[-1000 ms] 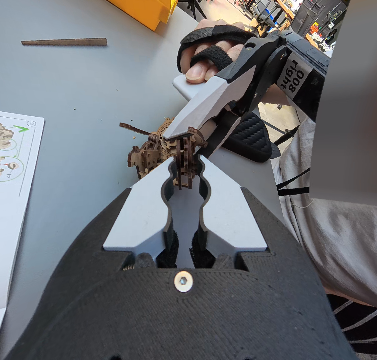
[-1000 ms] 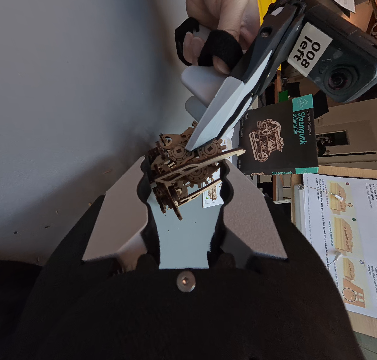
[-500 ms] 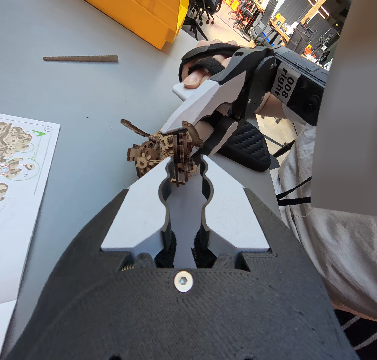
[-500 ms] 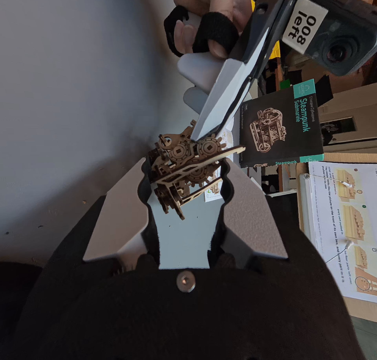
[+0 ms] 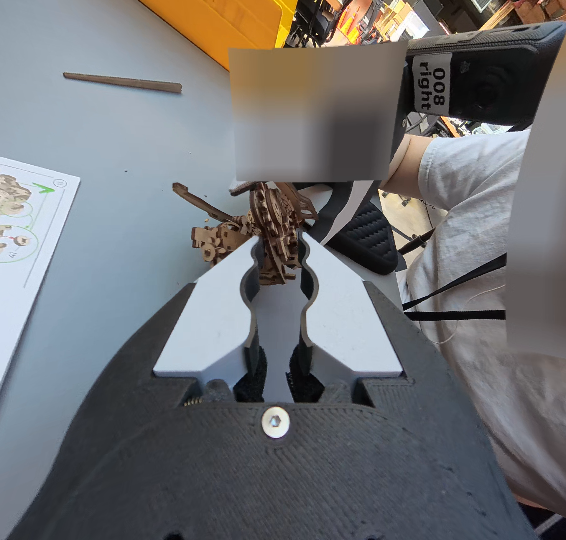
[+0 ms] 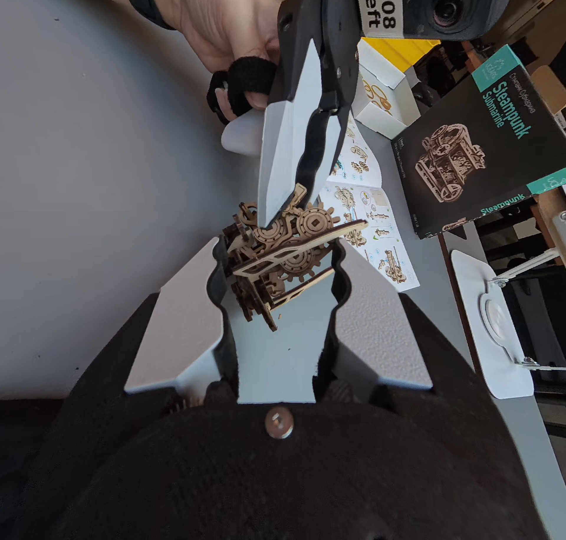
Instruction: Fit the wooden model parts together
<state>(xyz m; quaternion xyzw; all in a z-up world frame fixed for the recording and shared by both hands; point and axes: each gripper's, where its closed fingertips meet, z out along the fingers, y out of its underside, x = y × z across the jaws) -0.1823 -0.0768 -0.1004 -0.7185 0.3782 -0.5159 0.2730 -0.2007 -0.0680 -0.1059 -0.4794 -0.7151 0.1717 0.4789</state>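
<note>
A wooden gear model (image 6: 284,249) of cogs and curved frames is held above the grey table (image 6: 92,188) between both grippers. My right gripper (image 6: 278,246) is shut on the model across its width. My left gripper (image 5: 279,239) is shut on the model's (image 5: 275,228) edge; part of the model, with a long arm, sticks out to the left. In the right wrist view the left gripper (image 6: 272,219) comes down from above onto the top cogs. In the left wrist view the right gripper is mostly hidden behind a blurred patch.
A yellow bin (image 5: 214,13) and a thin wooden stick (image 5: 122,81) lie at the back of the table. An instruction sheet (image 5: 30,219) is on the left. A black kit box (image 6: 477,145), a booklet (image 6: 367,212) and a white box (image 6: 382,105) lie beyond the model. My left and right fingertips are right by each other. Left tips and right tips are each some 20 cm from the thin wooden stick (image 5: 122,81).
Both grippers have turned while holding the model. In the right wrist view the left gripper now stands more upright over the cogs. The model shows more of its side in the left wrist view.
</note>
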